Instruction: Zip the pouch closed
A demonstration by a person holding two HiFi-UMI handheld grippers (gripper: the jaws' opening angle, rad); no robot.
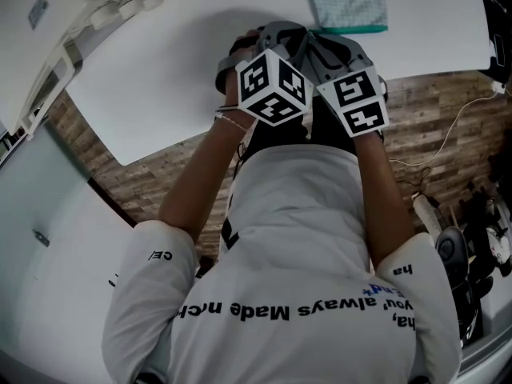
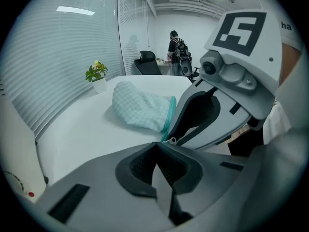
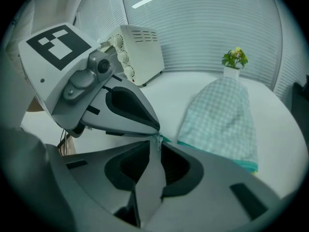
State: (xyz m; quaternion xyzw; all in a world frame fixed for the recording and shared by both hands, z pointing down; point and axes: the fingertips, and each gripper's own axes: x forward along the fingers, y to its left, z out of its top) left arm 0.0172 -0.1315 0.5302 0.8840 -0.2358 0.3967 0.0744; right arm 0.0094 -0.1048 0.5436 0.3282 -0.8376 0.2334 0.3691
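Pinched tight, the left gripper [image 2: 158, 144] nips the teal edge of the mint-checked fabric pouch [image 2: 140, 111] just ahead, tip-to-tip with the right gripper [image 3: 157, 144] clamping its white zip pull [image 2: 172, 139].

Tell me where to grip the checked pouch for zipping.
Pinch the teal zip edge of the green checked fabric pouch, low, from the near side. It lies flat on the white table with that edge facing you; the left hand-held gripper and right hand-held gripper meet there, the right on a small tab.
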